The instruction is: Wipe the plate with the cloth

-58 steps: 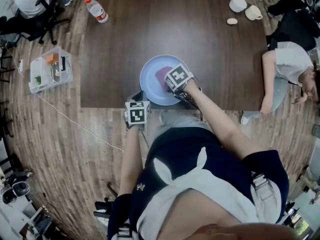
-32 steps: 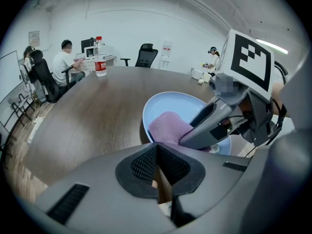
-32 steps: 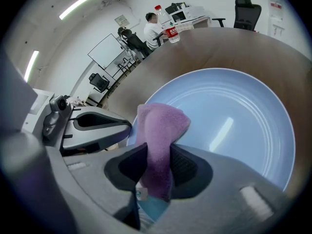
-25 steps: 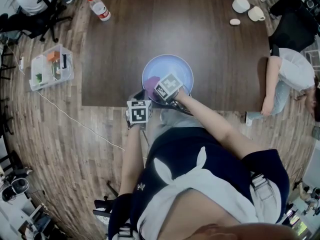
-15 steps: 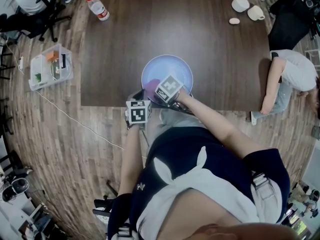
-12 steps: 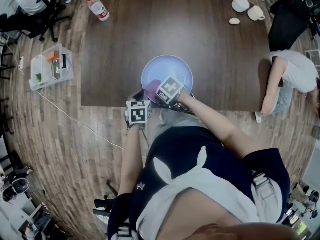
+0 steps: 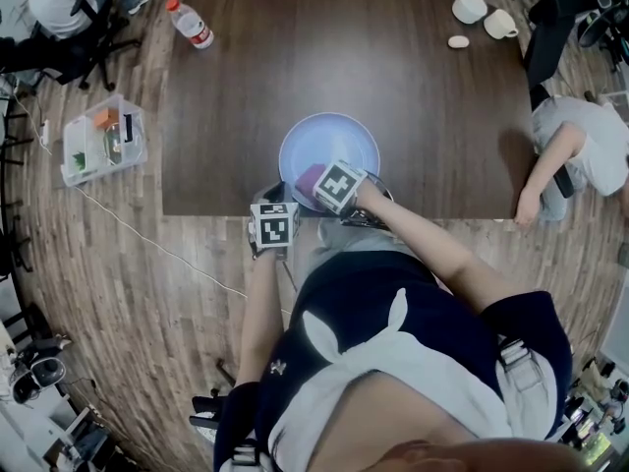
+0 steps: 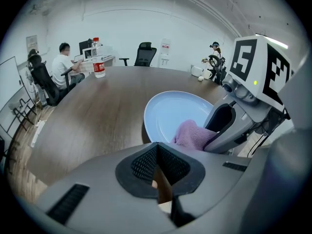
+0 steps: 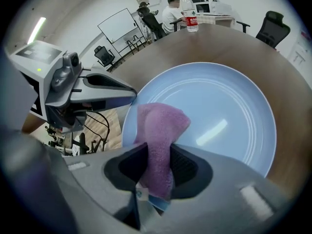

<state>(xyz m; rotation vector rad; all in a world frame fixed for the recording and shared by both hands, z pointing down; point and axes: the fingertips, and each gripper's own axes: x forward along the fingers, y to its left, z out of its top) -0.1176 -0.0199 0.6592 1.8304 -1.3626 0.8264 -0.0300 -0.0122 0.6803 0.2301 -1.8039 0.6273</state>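
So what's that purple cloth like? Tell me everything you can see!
The cloth is purple, soft and fuzzy like a small towel, bunched into a thick fold. The right hand-held gripper pinches it between its jaws. Its free end sticks out and rests on the pale blue plate, close to the rim.

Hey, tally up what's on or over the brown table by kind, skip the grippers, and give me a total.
Light blue plate: 1
Purple cloth: 1
Water bottle: 1
White cups: 2
Small white object, too small to identify: 1
Total: 6
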